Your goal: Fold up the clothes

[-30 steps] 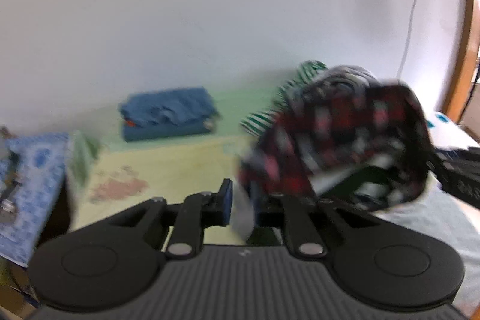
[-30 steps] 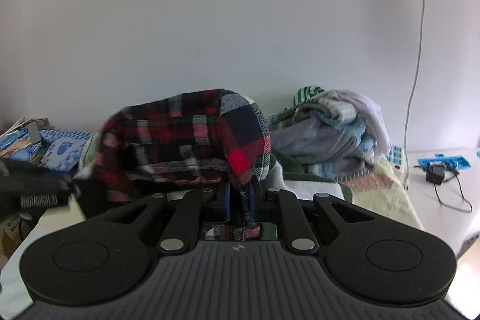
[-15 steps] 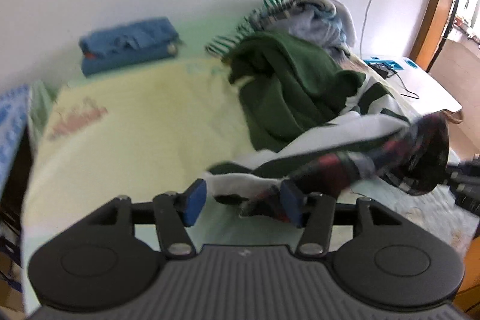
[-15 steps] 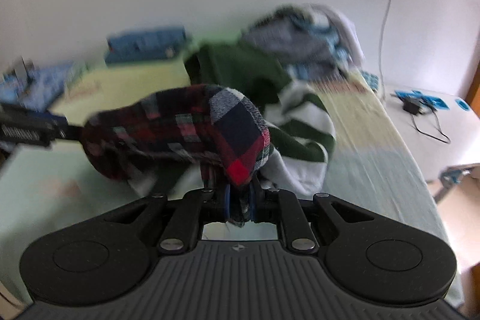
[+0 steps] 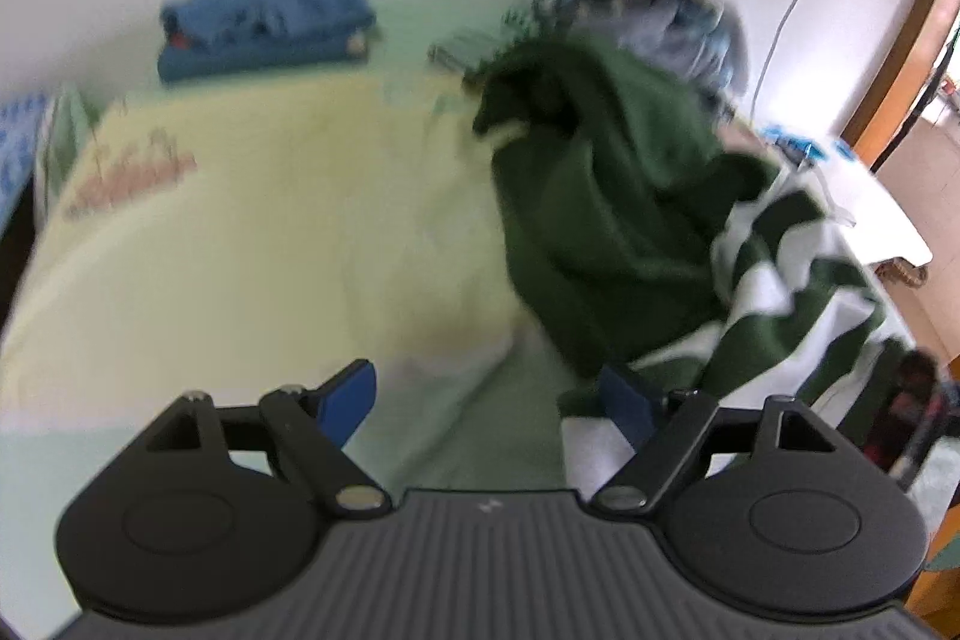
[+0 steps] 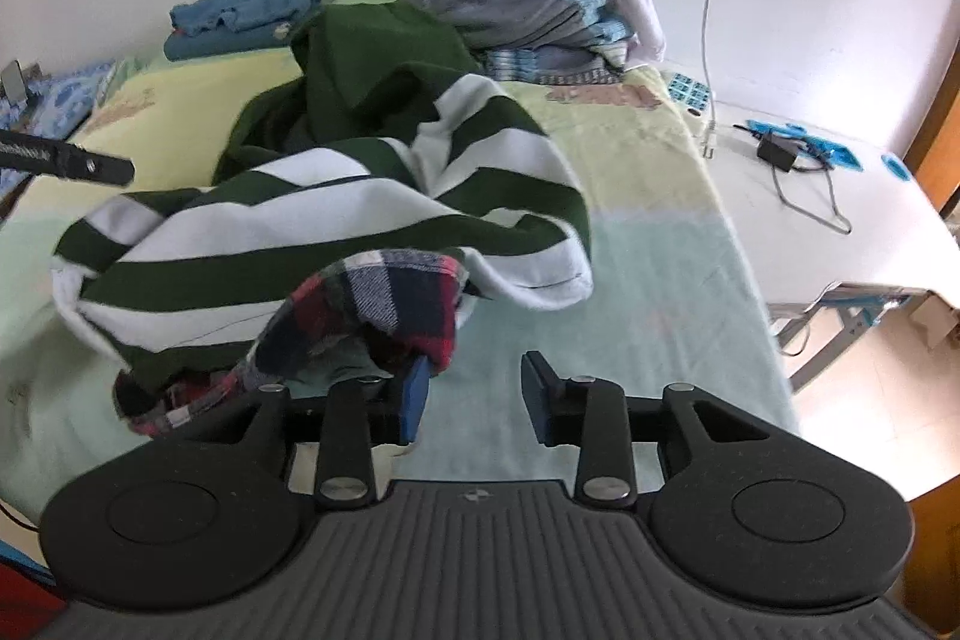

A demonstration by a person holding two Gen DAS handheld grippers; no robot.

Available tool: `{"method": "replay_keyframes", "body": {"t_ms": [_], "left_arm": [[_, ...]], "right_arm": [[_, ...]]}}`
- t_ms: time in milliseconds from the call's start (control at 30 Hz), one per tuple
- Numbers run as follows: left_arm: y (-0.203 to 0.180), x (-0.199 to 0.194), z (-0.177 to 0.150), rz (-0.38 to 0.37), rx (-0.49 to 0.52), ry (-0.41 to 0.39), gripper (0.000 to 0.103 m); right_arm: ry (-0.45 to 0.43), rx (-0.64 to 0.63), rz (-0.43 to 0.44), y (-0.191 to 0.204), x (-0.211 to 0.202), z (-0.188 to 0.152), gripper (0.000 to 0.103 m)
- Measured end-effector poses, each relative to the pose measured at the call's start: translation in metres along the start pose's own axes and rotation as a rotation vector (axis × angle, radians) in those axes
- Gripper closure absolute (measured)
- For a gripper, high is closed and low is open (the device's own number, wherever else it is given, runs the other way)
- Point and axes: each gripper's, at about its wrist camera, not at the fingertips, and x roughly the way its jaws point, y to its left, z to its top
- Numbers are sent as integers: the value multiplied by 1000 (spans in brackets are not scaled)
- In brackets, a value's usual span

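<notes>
Both let go: left gripper (image 5: 489,400) and right gripper (image 6: 474,394) have just been opening, nothing clamped between either. Plaid shirt (image 6: 372,316) lies crumpled on the bed (image 6: 660,292) against the striped top (image 6: 312,220). Next, I'd say: find its edges and spread it flat.

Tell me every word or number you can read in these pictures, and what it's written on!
None can be read.
Reddish print on the yellow bedsheet: too blurred in the left wrist view.
Brownish print at the sheet's far end: too small to read.
Small white mark on the right gripper's body: a logo, not words.
Blue cards beside the bed: too small to tell.
</notes>
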Motion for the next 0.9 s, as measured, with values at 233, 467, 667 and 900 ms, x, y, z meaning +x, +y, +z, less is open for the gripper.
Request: {"method": "replay_keyframes", "body": {"t_ms": [233, 467, 667, 900], "left_arm": [[-13, 12, -13, -33, -41, 38, 18], [-24, 26, 22, -10, -44, -27, 13], [-52, 59, 41, 77, 1, -49, 12], [-49, 92, 57, 65, -71, 8, 46]], "right_arm": [[32, -222, 142, -13, -19, 12, 53], [-146, -25, 241, -37, -4, 66, 34], [-231, -84, 75, -4, 78, 104, 34], [-192, -303, 33, 38, 145, 127, 37]]}}
